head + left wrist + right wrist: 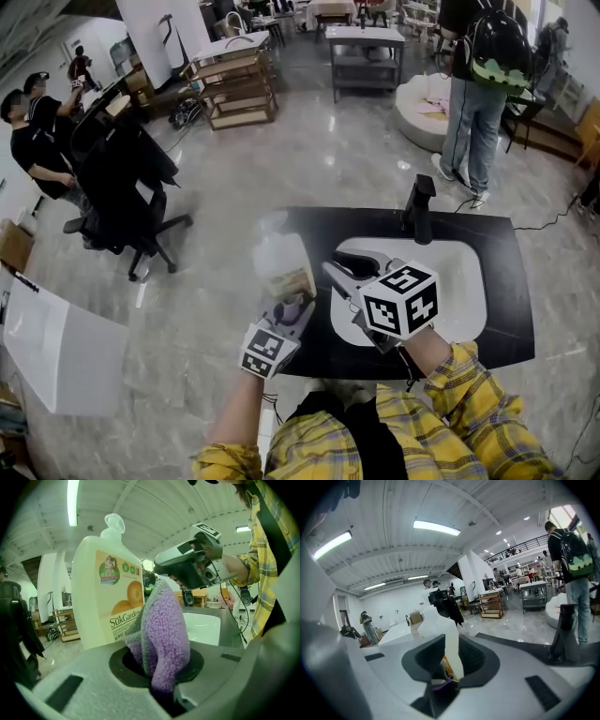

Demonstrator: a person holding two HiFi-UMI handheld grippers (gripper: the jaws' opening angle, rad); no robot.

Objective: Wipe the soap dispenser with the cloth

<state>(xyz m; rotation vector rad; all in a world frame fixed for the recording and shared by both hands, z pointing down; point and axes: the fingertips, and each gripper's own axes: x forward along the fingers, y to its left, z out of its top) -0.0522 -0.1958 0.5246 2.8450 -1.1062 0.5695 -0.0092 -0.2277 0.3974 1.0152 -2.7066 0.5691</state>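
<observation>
Purple-and-grey terry cloth point(164, 634): pinched tight in the left gripper point(294, 315), lying at the lower label edge of the translucent white plastic soap dispenser point(105, 588); whether they touch is unclear. Soap dispenser: clamped between the right gripper point(330, 272) jaws, at the left end of the black countertop point(511, 281), beside the white sink basin point(469, 281).

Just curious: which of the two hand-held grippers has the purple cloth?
The left hand-held gripper pinches the cloth; the right hand-held gripper grips the soap bottle.
</observation>
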